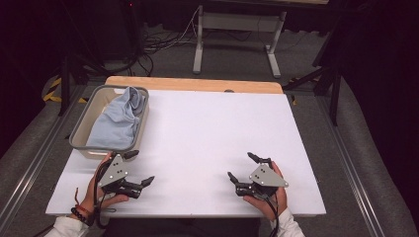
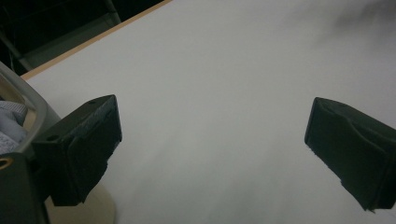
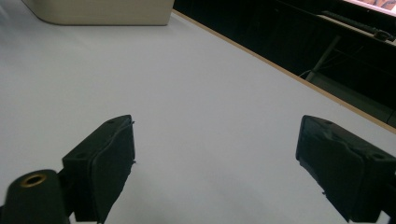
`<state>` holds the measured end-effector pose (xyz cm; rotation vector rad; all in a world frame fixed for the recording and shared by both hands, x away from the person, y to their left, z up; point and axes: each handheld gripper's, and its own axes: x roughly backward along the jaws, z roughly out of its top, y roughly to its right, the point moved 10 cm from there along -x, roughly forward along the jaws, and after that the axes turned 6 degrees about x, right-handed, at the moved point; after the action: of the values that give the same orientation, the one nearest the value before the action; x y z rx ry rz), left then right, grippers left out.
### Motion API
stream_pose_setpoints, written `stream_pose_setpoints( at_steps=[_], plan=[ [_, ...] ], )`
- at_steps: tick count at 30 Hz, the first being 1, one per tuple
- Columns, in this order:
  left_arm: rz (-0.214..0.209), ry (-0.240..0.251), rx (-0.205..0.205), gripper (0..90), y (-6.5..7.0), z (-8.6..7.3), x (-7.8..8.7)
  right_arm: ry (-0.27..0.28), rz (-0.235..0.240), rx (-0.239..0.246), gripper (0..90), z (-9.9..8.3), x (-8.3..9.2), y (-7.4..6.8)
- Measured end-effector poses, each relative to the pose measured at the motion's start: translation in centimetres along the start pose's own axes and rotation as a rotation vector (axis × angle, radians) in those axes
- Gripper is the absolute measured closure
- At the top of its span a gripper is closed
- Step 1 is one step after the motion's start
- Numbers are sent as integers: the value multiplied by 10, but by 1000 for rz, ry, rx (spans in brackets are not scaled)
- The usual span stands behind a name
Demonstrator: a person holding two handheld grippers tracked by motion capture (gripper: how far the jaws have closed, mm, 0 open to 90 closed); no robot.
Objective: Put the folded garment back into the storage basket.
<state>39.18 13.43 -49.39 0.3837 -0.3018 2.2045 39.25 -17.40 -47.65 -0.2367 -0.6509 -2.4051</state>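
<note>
A grey-rimmed beige bin (image 1: 82, 129) stands at the table's left side with a light blue cloth (image 1: 118, 118) bunched inside it. My left gripper (image 1: 141, 168) rests on the white table just in front of the bin, jaws wide open with nothing between them. In the left gripper view the bin's rim (image 2: 35, 105) and a bit of the cloth (image 2: 11, 130) show beside the left jaw. My right gripper (image 1: 241, 167) sits at the front right of the table, also open and empty. The right gripper view looks across the table at the bin's wall (image 3: 100, 11).
The white tabletop (image 1: 207, 128) has a wooden strip (image 1: 192, 84) along its far edge. Beyond the table are a grey frame's legs (image 1: 198, 44) and cables (image 1: 158, 42) on the floor. Metal rails (image 1: 356, 163) run along both sides.
</note>
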Motion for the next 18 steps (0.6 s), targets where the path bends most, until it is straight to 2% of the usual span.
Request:
stream_pose_setpoints(
  at_steps=[6,8,18],
  plan=[
    [6,2,-5,48,0,1,2,1,4,0,124,0,-1,-1],
    [3,10,6,48,-1,2,2,3,0,3,125,1,0,-1],
    [7,0,-2,48,0,1,2,3,2,9,125,2,-1,-2]
  ],
)
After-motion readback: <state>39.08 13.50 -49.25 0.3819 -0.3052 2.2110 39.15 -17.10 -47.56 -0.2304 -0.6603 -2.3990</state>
